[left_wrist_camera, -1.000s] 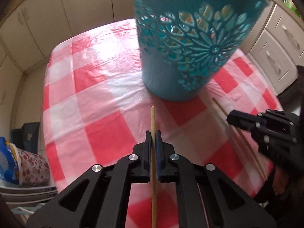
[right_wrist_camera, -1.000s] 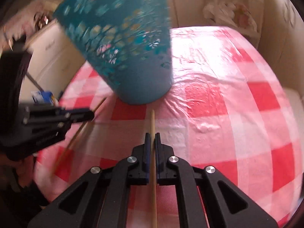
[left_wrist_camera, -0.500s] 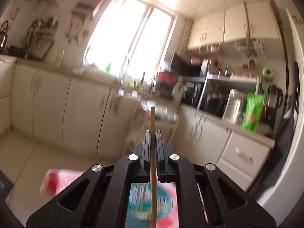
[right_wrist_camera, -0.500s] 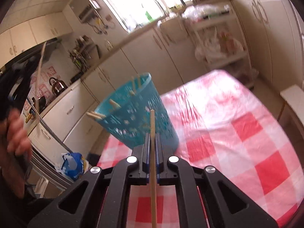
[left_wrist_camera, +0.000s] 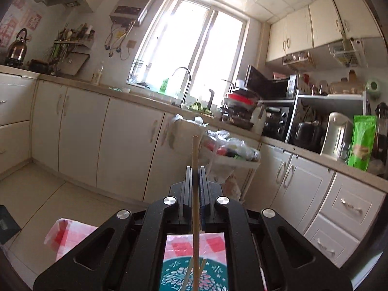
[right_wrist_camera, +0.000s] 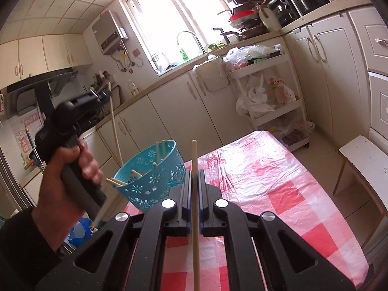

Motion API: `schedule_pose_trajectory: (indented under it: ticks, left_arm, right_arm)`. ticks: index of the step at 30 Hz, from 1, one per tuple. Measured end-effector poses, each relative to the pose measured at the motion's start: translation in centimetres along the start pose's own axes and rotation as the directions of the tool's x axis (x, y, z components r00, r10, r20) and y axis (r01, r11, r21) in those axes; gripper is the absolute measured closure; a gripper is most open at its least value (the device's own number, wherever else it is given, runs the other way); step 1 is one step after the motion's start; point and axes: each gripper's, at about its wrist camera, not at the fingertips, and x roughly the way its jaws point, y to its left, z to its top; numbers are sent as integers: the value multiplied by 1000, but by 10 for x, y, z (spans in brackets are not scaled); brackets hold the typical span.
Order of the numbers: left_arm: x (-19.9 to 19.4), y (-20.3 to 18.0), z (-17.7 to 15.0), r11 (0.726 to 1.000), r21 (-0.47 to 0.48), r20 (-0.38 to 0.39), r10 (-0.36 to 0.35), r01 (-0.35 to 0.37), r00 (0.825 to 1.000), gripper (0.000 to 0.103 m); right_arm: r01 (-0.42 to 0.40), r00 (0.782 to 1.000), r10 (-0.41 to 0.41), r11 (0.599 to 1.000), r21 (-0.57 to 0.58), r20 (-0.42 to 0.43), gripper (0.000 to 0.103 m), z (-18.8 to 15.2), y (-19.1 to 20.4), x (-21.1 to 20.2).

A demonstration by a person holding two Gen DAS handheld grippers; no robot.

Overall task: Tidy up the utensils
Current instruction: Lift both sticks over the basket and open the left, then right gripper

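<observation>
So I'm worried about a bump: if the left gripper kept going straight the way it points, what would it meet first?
Probably the white cart loaded with bags, straight ahead beyond the chopstick held in the left gripper. Nothing nearer shows in that line, though depth is hard to judge. The basket sits below, out of the way.

I find no legible text, brand or number in either wrist view. The red paper decorations (left_wrist_camera: pixel 27 21) on the wall in my left wrist view carry marks, but these are too small and blurred for me to read. The green bag (left_wrist_camera: pixel 362 143) on the counter and the green bottle (right_wrist_camera: pixel 183 53) at the window show printing I cannot resolve.
</observation>
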Motion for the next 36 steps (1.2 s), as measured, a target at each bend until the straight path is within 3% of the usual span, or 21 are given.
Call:
schedule_pose_trajectory:
  ticks: [7, 15, 21, 25, 29, 34, 36]
  left_arm:
    - [-10, 5, -25, 996, 86, -86, 34, -26, 996, 98]
    - [-45, 31, -33, 1000, 12, -161, 22, -20, 987, 96]
    - [-66, 31, -25, 1000, 0, -150, 7, -7, 989, 83]
    - [-90, 29, -13, 1000, -9, -77, 8, -9, 997, 75]
    - [-109, 27, 0, 1000, 8, -8, 13, -12, 1000, 71]
    - [-124, 38, 14, 999, -34, 47, 22, -21, 999, 70]
    - [-129, 42, 18, 998, -48, 69, 33, -30, 997, 70]
  right_arm:
    - [-31, 999, 32, 999, -24, 40, 97, 3, 14, -6]
    - [-107, 987, 111, 993, -42, 115, 97, 8, 34, -16]
    - [-183, 960, 188, 982, -43, 206, 97, 26, 53, -27]
    - [-236, 928, 234, 971, -29, 291, 97, 48, 65, -25]
    - [-308, 875, 297, 951, -31, 382, 97, 77, 81, -15]
    - [-351, 810, 365, 929, -118, 460, 97, 101, 108, -3]
    - [-349, 800, 377, 925, -148, 467, 97, 103, 115, 6]
